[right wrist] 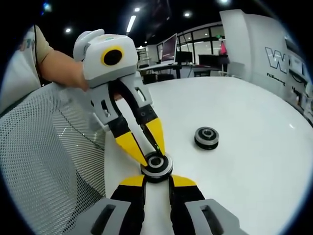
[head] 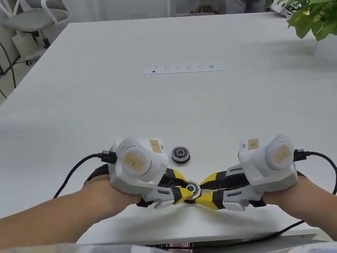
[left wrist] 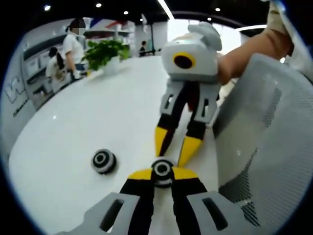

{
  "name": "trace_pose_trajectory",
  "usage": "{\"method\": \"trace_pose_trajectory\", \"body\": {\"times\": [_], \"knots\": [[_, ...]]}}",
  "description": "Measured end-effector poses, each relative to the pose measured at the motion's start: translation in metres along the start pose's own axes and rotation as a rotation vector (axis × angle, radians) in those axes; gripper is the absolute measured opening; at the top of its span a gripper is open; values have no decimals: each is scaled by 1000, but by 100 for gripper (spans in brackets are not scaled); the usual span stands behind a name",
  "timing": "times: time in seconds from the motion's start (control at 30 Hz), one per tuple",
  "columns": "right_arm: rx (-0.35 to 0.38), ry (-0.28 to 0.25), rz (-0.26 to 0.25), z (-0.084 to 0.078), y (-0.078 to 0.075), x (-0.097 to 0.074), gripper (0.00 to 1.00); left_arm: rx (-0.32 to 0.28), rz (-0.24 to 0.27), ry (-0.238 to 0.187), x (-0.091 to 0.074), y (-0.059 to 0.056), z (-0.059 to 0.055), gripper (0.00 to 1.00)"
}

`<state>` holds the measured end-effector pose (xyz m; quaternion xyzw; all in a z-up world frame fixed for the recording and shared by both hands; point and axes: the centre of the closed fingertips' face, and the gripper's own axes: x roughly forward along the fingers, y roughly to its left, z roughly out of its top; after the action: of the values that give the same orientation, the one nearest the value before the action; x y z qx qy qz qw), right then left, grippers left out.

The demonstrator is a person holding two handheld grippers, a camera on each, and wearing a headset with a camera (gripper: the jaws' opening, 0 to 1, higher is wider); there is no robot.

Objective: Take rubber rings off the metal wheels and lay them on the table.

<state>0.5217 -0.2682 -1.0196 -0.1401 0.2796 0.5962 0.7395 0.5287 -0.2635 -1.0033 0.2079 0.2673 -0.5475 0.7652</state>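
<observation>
Surface: white desk [head: 158,105], matte, with one socket strip [head: 182,68] let into its middle. One plant [head: 315,18] stands at the far right corner and one office chair [head: 31,16] beyond the far left corner. A mesh chair back [left wrist: 264,147] sits close against the near edge.

Room: open office with ceiling spotlights. Two people [left wrist: 73,51] stand past the plant in the left gripper view.

Count: wheels 2, claws 2.

Wheel [head: 192,189]: at the near desk edge, between the two claws, which meet tip to tip. Left claw [head: 181,195] is clenched on it from one side, yellow tips flanking it. Right claw [head: 204,194] grasps it from the opposite side.

Second wheel [head: 180,154]: lies flat on the desk just beyond the left claw, untouched, black ring [right wrist: 197,139] on its rim.
</observation>
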Motion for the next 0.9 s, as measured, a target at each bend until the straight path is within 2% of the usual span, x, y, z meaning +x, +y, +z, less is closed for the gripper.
{"method": "trace_pose_trajectory", "body": {"times": [0.23, 0.4, 0.53, 0.67, 0.77, 0.9], "knots": [[-1, 7, -8, -1, 0, -1, 11, -1, 7, 0, 0, 0, 0, 13], [31, 13, -7, -4, 1, -3, 2, -1, 10, -3, 0, 1, 0, 13], [55, 12, -12, -4, 0, -3, 0, 2, 10, -2, 0, 1, 0, 13], [114, 1, -13, -4, -2, -5, 0, 2, 14, 2, 0, 1, 0, 13], [201, -38, -9, -1, -2, -7, 0, 1, 15, 1, 1, 1, 0, 13], [259, -58, -15, -2, -3, -8, 0, 1, 16, 0, 1, 1, 0, 13]]}}
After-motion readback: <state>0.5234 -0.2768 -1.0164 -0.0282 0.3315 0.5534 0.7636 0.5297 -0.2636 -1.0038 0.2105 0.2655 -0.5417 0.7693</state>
